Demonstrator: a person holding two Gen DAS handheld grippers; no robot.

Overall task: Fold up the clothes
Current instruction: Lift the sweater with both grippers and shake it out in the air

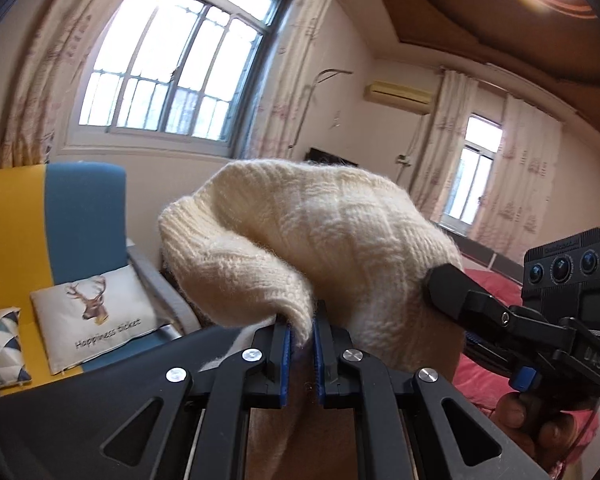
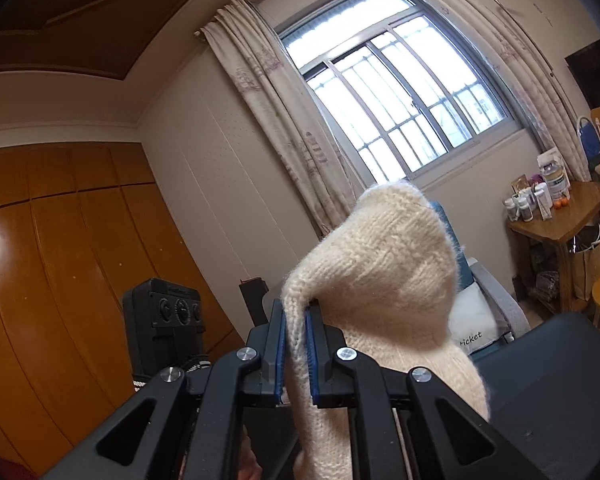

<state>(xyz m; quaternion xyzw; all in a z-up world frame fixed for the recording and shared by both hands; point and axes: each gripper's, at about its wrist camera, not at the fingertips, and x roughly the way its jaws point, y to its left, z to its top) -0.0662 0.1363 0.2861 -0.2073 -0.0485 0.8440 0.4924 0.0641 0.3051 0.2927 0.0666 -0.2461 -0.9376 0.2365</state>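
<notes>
Presently both tools are raised toward the windows, each clamped on the same cream knitted garment (image 1: 312,236). Left tool (image 1: 300,336): blue pads narrow, a fold of knit edge pinched between them at lower centre of the left wrist view. Right tool (image 2: 296,320): pads likewise narrow on a thin ridge of knit, lower centre of its own view; it also shows from outside at right of the left view, its black finger pressed into the cloth, with a hand (image 1: 540,420) on its grip below.

Location of garment: held aloft between the two tools, bunched and humped above the pads, the rest hanging down out of frame. No flat lie is visible. A red bed (image 1: 484,344) shows at lower right of the left view, a blue and yellow chair (image 1: 60,216) at left.

Judgement: whether this is a lift to spread the piece or a carry-over mid-fold cannot be settled from these views.

Recommendations for the hold:
- keep both pinches firm; the loose knit may creep out
- hold the tools level so the hem hangs even
- avoid pulling apart hard, as the knit will stretch
</notes>
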